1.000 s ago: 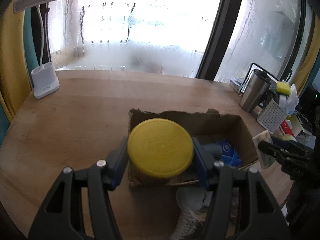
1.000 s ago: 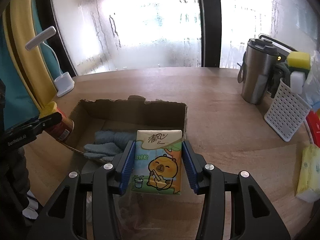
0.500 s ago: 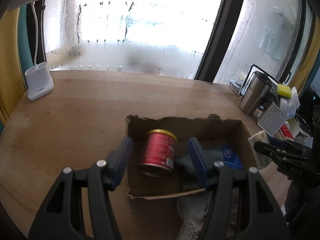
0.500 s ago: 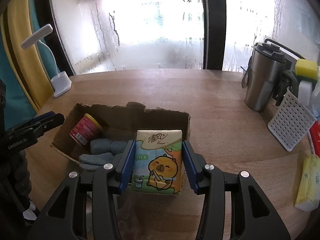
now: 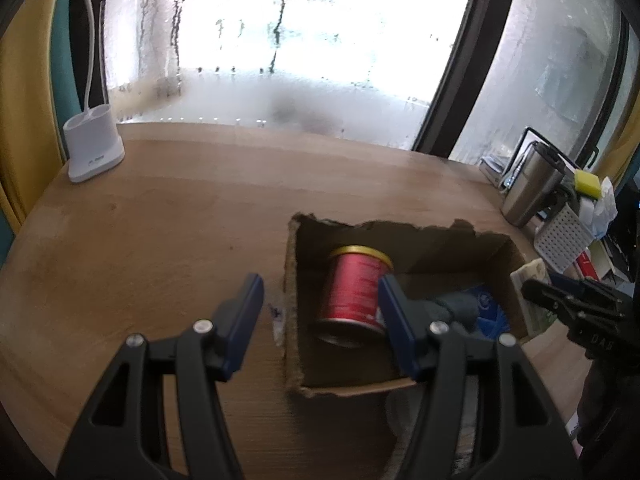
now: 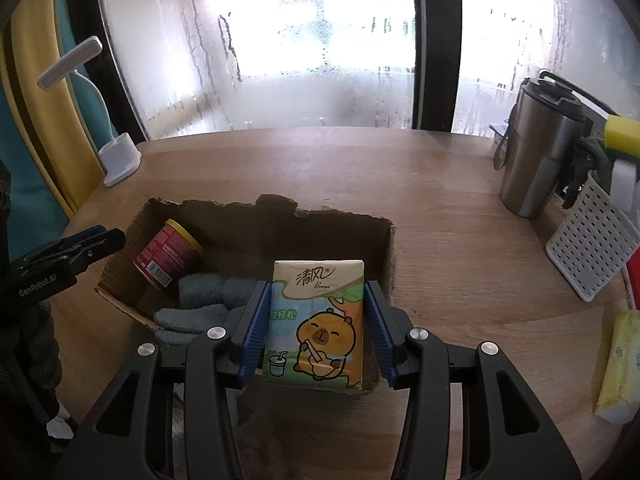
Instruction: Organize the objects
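Note:
A torn cardboard box (image 5: 360, 390) (image 6: 280, 216) stands open on the wooden table. A red can with a yellow lid (image 5: 354, 294) (image 6: 168, 254) lies on its side in the box's left end, beside a grey cloth (image 6: 200, 300). My left gripper (image 5: 320, 320) is open and empty, just in front of the box's left wall. My right gripper (image 6: 318, 322) is shut on a tissue pack with a cartoon capybara (image 6: 316, 324), held above the box's right end. The right gripper and pack also show in the left wrist view (image 5: 560, 304).
A white desk lamp (image 5: 94, 148) (image 6: 118, 158) stands at the far left. A steel tumbler (image 6: 536, 156) (image 5: 532, 186), a white perforated basket (image 6: 592, 248) and a yellow sponge (image 6: 622, 136) stand at the right. Another tissue pack (image 6: 620, 364) lies at the right edge.
My left gripper opened and let the red can go into the box, then drew back and to the left. My right gripper has moved forward over the box with the tissue pack.

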`<move>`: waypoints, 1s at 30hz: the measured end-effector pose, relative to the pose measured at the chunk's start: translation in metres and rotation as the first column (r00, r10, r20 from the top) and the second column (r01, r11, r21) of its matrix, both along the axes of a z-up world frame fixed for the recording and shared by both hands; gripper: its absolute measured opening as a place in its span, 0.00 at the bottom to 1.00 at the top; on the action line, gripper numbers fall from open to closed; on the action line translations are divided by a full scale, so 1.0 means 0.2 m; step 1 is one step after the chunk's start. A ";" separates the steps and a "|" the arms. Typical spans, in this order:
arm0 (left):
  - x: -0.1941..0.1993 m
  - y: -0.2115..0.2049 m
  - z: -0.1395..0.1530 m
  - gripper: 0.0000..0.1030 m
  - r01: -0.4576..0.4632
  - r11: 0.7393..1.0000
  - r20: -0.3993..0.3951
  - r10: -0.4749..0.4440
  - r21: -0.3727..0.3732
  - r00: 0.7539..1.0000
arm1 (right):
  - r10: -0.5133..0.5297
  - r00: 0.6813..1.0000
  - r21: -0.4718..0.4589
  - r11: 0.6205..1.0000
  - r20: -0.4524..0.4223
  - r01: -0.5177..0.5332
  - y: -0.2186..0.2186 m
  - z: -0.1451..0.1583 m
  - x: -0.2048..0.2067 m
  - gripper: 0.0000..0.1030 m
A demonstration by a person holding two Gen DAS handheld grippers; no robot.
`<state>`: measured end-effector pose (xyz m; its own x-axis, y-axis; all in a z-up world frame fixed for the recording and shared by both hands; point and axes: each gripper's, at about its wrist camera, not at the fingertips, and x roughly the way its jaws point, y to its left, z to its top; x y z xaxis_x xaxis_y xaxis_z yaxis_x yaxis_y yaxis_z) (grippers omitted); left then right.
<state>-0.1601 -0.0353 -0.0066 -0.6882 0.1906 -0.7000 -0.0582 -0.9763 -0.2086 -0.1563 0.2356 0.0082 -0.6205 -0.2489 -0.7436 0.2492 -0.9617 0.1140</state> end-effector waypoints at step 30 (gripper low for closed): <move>-0.09 0.08 -0.12 0.85 0.058 0.995 0.054 -0.054 -0.082 0.997 | -0.062 0.998 0.029 0.998 0.004 0.062 0.01 -0.09 -0.24 0.51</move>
